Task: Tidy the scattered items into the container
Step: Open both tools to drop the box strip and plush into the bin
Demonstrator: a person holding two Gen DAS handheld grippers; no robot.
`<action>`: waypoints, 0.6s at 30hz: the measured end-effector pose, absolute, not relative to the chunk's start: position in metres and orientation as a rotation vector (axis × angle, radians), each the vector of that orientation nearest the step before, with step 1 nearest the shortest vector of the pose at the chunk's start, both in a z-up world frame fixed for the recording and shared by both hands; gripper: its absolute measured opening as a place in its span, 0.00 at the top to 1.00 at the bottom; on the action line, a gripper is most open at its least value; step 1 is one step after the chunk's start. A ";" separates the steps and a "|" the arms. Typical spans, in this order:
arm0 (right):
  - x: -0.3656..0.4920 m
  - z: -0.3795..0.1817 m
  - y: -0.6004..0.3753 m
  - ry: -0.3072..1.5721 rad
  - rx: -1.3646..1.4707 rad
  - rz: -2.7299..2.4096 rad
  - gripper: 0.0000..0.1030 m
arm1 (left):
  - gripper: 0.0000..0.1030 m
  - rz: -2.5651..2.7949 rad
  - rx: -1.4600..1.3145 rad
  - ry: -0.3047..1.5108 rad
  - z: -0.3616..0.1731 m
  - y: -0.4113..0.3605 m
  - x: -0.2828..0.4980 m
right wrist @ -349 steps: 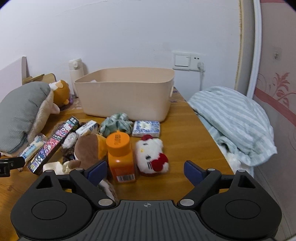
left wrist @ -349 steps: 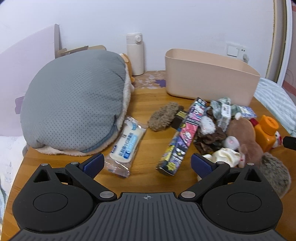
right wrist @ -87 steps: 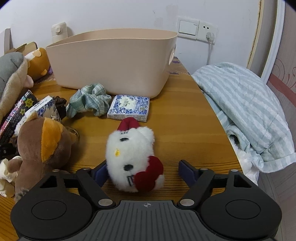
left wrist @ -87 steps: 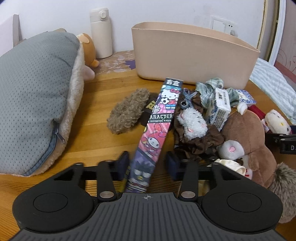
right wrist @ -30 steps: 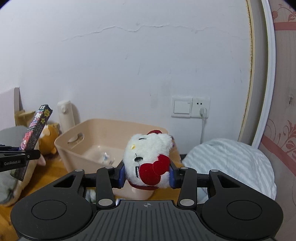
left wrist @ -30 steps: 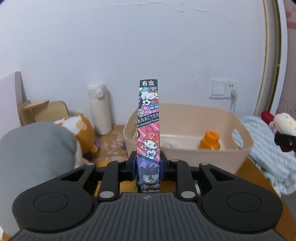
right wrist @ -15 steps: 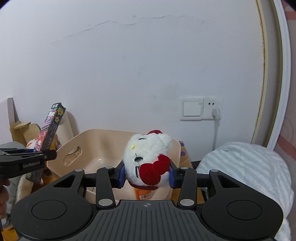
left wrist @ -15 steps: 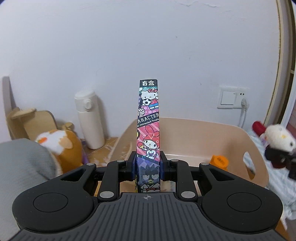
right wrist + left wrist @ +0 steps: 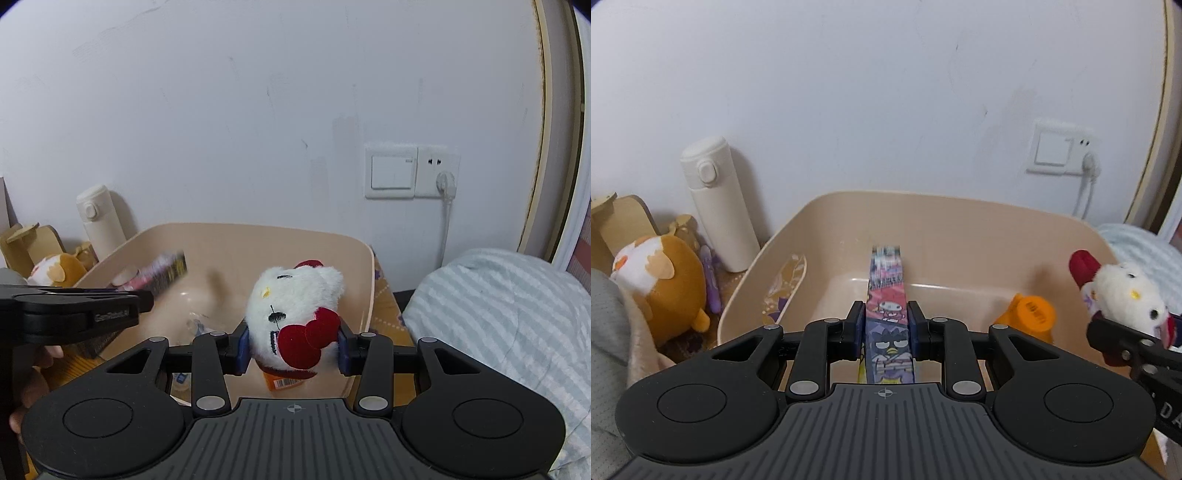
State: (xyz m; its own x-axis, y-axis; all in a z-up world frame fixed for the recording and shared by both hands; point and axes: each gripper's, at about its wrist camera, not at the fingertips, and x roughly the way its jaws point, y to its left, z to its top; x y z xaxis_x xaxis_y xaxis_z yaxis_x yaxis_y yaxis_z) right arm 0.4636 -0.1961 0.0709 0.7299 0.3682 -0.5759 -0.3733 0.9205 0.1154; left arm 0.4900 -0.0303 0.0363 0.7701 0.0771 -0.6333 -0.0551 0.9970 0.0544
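My left gripper (image 9: 885, 326) is shut on a long cartoon-printed box (image 9: 886, 295), which tips forward over the open beige bin (image 9: 827, 206). Its far end is blurred. The box also shows in the right wrist view (image 9: 162, 275), over the bin (image 9: 295, 236). My right gripper (image 9: 293, 345) is shut on a white cat plush with a red bow (image 9: 295, 306) and holds it above the bin's right part. The plush shows in the left wrist view (image 9: 1123, 291). An orange bottle (image 9: 1028, 317) lies inside the bin.
A white thermos (image 9: 714, 199) stands against the wall left of the bin. An orange-and-white plush (image 9: 661, 273) and a grey cushion (image 9: 605, 317) are at the far left. A striped blanket (image 9: 498, 314) lies to the right. A wall socket with a cord (image 9: 443, 184) is behind.
The left gripper has moved over the bin and tipped the cartoon box from upright to pointing down into it. The right gripper has brought the cat plush closer over the bin.
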 end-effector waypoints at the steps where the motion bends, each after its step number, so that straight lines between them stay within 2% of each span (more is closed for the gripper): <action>1: 0.464 0.069 -0.196 0.636 -0.010 0.407 0.61 | 0.77 0.075 0.047 0.691 0.034 -0.031 0.493; 12: 0.467 0.058 -0.185 0.648 -0.053 0.406 0.59 | 0.76 0.057 0.129 0.775 0.008 -0.030 0.506; 13: 0.467 0.058 -0.184 0.643 -0.061 0.403 0.50 | 0.71 0.045 0.130 0.785 0.007 -0.030 0.505; 14: 0.466 0.057 -0.182 0.637 -0.069 0.401 0.49 | 0.65 0.033 0.128 0.792 0.006 -0.029 0.505; 16: 0.464 0.057 -0.181 0.630 -0.077 0.406 0.45 | 0.44 0.029 0.132 0.774 0.006 -0.027 0.500; 18: 0.460 0.058 -0.181 0.615 -0.078 0.403 0.38 | 0.35 0.042 0.141 0.745 0.009 -0.026 0.495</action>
State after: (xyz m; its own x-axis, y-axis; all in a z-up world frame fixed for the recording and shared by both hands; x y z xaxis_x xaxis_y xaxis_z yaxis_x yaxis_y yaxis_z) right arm 0.4603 -0.1810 0.0582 0.7420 0.3443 -0.5752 -0.3900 0.9196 0.0474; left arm 0.4949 -0.0259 0.0086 0.7345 0.0884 -0.6728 0.0120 0.9896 0.1431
